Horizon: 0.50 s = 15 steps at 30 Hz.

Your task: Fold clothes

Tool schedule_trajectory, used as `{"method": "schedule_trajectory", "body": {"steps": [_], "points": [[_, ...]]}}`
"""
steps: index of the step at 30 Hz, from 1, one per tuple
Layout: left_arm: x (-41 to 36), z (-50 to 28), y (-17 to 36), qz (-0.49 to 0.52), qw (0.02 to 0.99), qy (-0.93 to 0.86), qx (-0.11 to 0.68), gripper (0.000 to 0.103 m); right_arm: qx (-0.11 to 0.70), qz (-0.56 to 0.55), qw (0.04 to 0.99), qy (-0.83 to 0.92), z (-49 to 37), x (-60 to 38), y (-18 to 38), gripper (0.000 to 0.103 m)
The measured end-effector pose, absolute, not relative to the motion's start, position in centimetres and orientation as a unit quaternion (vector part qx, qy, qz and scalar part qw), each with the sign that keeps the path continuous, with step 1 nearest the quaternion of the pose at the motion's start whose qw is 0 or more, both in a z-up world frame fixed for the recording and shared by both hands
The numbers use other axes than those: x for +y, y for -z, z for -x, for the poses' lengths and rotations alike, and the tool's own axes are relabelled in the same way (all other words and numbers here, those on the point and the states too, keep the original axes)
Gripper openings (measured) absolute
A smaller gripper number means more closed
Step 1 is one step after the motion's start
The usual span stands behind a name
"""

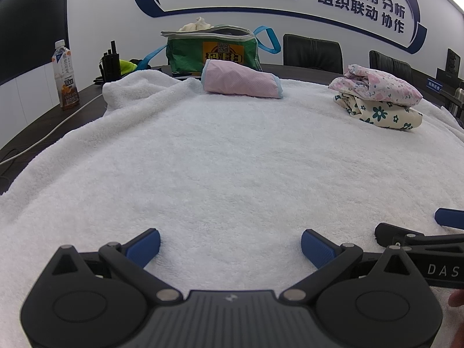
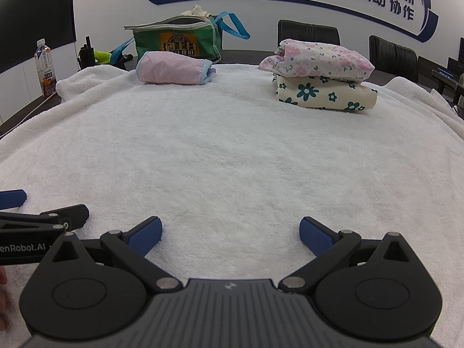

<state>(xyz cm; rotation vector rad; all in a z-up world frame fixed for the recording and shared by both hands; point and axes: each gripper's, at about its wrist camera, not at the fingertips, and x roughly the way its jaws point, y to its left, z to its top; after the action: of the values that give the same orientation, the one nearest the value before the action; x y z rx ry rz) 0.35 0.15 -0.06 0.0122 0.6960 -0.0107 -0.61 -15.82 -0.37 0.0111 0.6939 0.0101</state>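
White towel [image 1: 220,156] covers the counter; both hand-held grippers, left [image 1: 230,246] and right [image 2: 230,233], hover spread apart and empty between garments; next, fetch the pink mesh garment [image 2: 174,68] at far left.

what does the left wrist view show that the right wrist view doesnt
Only the left wrist view shows the right gripper at its right edge and the left gripper's own open fingers.

Only the right wrist view shows the left gripper from the side at its left edge and the right gripper's own open fingers.

Both share the white towel, the pink folded garment, the floral stack, the green bag and the bottle.
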Motion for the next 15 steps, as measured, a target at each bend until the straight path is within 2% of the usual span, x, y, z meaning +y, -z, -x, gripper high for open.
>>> {"method": "schedule_trajectory", "body": {"steps": [15], "points": [[0.1, -0.33, 0.04, -0.006, 0.94, 0.006, 0.341, 0.103, 0.34, -0.005, 0.94, -0.005, 0.64, -15.78, 0.34, 0.103]]}}
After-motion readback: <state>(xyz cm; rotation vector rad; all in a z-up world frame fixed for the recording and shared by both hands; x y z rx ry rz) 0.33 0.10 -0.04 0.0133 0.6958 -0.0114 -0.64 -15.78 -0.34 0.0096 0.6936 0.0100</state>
